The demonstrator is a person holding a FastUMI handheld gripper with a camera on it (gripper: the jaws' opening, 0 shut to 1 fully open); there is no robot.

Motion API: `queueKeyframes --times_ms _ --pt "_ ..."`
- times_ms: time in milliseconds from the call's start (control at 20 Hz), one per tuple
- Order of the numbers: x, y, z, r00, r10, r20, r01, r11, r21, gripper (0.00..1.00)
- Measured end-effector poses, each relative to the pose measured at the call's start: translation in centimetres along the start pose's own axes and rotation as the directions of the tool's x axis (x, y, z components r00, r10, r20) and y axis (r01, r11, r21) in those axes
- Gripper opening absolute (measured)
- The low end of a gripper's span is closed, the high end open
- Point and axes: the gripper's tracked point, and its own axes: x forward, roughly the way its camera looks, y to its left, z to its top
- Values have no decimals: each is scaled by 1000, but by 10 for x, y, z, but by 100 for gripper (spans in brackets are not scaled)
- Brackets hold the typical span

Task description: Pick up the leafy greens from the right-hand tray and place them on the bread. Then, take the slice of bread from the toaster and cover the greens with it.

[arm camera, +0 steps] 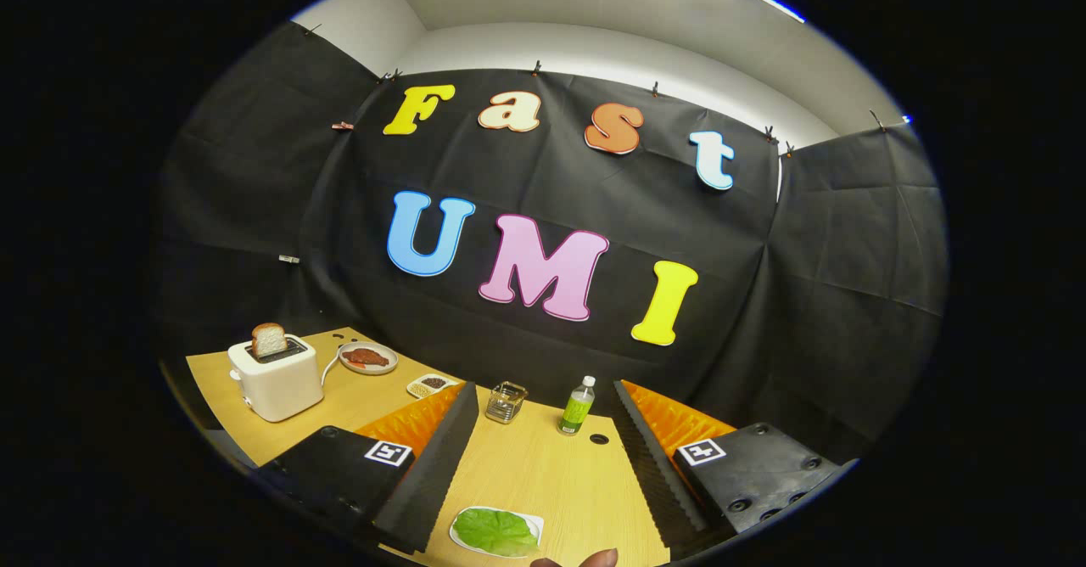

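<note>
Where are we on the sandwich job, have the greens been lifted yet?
Nothing looks done yet. The leafy greens lie on their white tray between the open fingers of the gripper, which holds nothing. The bread slice stands in the toaster. Left: grasp the greens, place them on the bread, then cover them with the toaster slice.

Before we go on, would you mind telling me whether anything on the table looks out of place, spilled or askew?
Nothing stands out. The bread slice sits upright in the toaster, the leafy greens lie on their tray between the open gripper fingers, and the green bottle and glass jar stand upright beyond them. No spills show.
</note>
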Motion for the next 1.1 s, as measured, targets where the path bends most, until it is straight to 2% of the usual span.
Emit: queueKeyframes --times_ms 200,500,600,800,1100 --pt "6 4 -44 988 94 -125 -98 995 -26 97" --pt "17 8 -143 911 205 -358 -232 972 -33 97" --pt "21 11 -178 876 237 -421 -278 960 -39 97" --pt "21 27 -234 792 313 -525 -353 935 25 96" --pt "14 49 -314 673 354 -649 -417 907 61 96"
